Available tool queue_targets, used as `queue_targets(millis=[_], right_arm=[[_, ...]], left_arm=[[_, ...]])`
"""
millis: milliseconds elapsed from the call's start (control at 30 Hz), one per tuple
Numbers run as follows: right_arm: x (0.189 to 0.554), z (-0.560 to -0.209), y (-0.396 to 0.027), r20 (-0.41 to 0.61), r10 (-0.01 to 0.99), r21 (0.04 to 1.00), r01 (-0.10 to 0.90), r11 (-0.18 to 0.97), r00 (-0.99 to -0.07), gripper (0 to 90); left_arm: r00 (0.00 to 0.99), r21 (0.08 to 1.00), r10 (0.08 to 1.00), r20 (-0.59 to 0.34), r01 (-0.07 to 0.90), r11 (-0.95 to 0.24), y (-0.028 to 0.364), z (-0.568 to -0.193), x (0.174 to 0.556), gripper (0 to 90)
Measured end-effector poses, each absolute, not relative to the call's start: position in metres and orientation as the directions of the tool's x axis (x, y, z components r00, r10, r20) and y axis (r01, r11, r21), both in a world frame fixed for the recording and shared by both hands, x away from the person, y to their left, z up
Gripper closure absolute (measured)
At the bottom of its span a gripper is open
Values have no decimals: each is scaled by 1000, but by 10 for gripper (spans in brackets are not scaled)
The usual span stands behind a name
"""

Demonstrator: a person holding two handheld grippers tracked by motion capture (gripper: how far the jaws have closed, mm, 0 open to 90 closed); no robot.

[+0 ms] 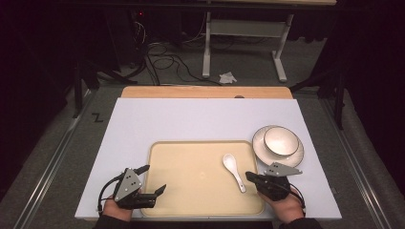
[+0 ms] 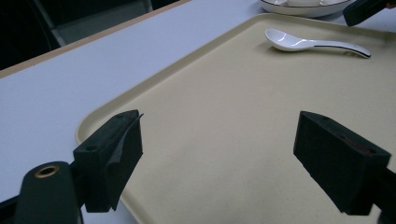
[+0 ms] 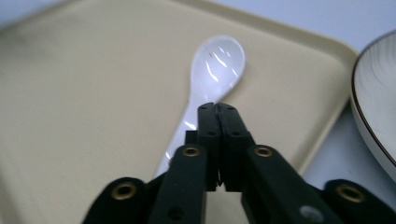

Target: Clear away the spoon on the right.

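A white ceramic spoon [image 1: 232, 167] [image 2: 308, 43] [image 3: 219, 60] lies on the beige tray [image 1: 191, 176] [image 2: 224, 93] [image 3: 93, 70], bowl end pointing away from me. My right gripper [image 1: 249, 176] [image 3: 217, 107] is shut, its jaws pressed together with nothing between them, hovering just above the spoon's handle at the tray's right front. My left gripper [image 1: 153, 179] [image 2: 219, 116] stands wide open over the tray's left front corner, nothing between its pads. One jaw of the right gripper [image 2: 364, 11] peeks in at the top right of the left gripper view.
A white bowl [image 1: 281, 141] sits on a white plate [image 1: 260, 150] [image 3: 378, 102] [image 2: 303, 9] just right of the tray on the pale tabletop [image 1: 191, 119]. A wooden strip [image 1: 205, 92] runs along the table's far edge. Cables and a desk frame lie on the floor beyond.
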State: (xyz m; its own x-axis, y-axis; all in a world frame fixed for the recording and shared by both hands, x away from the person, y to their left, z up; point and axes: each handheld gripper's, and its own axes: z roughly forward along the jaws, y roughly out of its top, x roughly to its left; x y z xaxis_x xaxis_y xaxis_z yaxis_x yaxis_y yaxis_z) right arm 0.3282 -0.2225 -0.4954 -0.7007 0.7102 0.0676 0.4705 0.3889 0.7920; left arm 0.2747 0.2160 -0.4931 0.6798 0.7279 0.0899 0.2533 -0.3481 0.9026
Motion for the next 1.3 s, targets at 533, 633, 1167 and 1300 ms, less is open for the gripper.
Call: queue_targets(millis=[533,633,1167,1300], right_arm=[[318,-507,-193,9,623,709,445,547,-782,900],[316,-508,-189,5,616,706,439,556,-788,900],[321,-495,-210,58,644,796,425,431,-762,660],[325,-490,-225,65,677,839,407,360,-733,512]], left_arm=[[680,902,728,90,254,-349,216,-493,274,159],[680,901,727,91,254,-351,216,-493,274,160],[679,902,729,91,254,-350,216,-493,275,159],[676,901,731,93,255,-350,216,-493,275,160]])
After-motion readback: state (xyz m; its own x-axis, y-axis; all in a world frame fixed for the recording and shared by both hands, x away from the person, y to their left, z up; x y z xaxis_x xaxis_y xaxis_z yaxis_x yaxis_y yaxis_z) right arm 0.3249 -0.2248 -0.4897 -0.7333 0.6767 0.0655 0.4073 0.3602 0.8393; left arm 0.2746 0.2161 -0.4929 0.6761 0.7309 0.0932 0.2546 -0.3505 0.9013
